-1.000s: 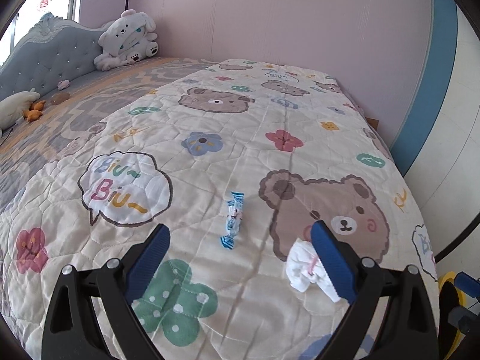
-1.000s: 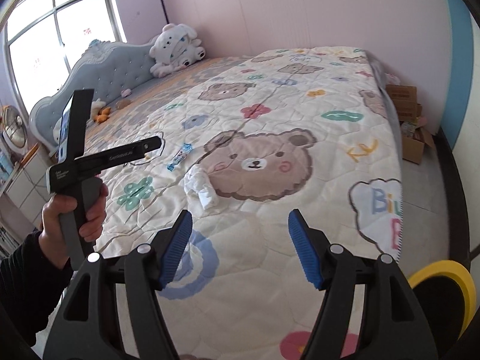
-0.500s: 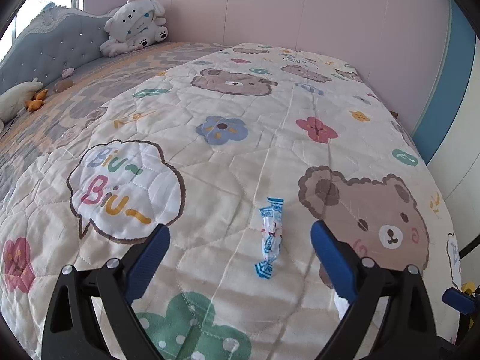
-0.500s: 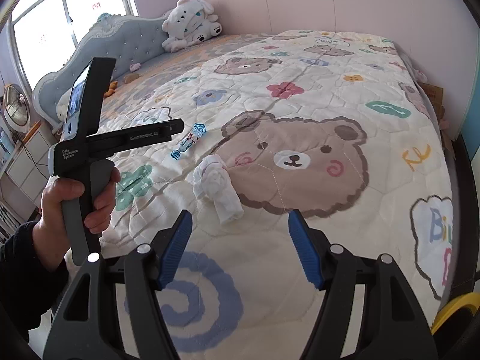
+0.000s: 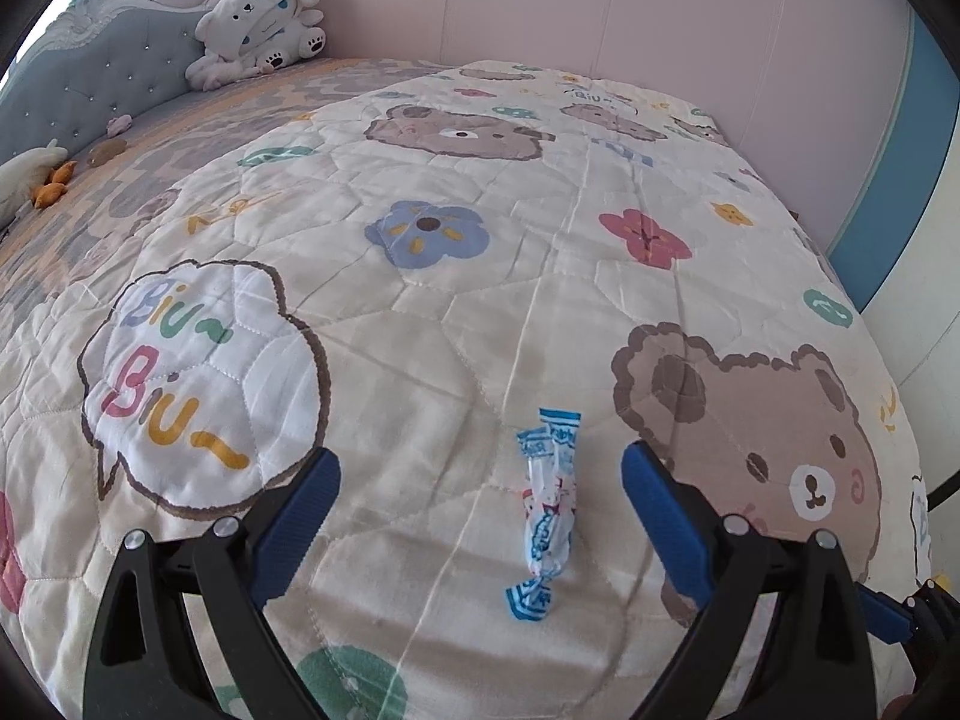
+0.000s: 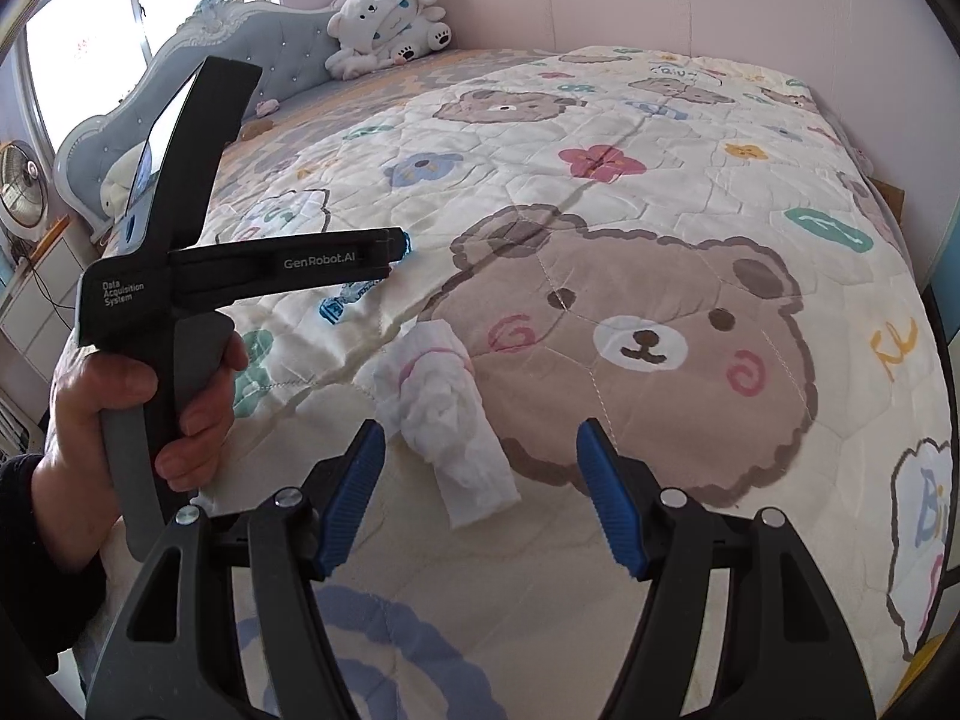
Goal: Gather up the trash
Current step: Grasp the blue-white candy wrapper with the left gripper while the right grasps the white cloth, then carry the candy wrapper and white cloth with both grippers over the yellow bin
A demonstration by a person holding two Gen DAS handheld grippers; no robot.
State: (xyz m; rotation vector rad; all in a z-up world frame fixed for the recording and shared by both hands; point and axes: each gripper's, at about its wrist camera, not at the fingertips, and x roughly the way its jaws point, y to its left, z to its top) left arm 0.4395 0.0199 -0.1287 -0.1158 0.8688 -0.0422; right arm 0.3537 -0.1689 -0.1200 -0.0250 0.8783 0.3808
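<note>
My right view alone shows the crumpled white tissue point(image 6: 447, 420), lower centre; both tools point(image 5: 480, 498) point(image 6: 480, 468) gape empty; blue-white candy wrapper point(image 5: 549, 504) lies between the left one's fingers.

Wall point(image 5: 630, 6): pale pink, panelled; blue stripe point(image 5: 900, 168) at right.
Bed point(image 6: 690, 138): quilt printed with bears and flowers.
Headboard point(image 6: 240, 42): grey-blue, tufted.
Window point(image 6: 108, 30): bright daylight.
Plush point(image 6: 390, 24): white, against headboard.
Fan point(image 6: 21, 192): left edge.

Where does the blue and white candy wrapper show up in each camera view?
Left wrist: candy wrapper lies low and centre-right on the quilt, between the open fingers.
Right wrist: only its ends show at middle left, behind the left tool.
Shared landmark: the white plush toy by the headboard.
</note>
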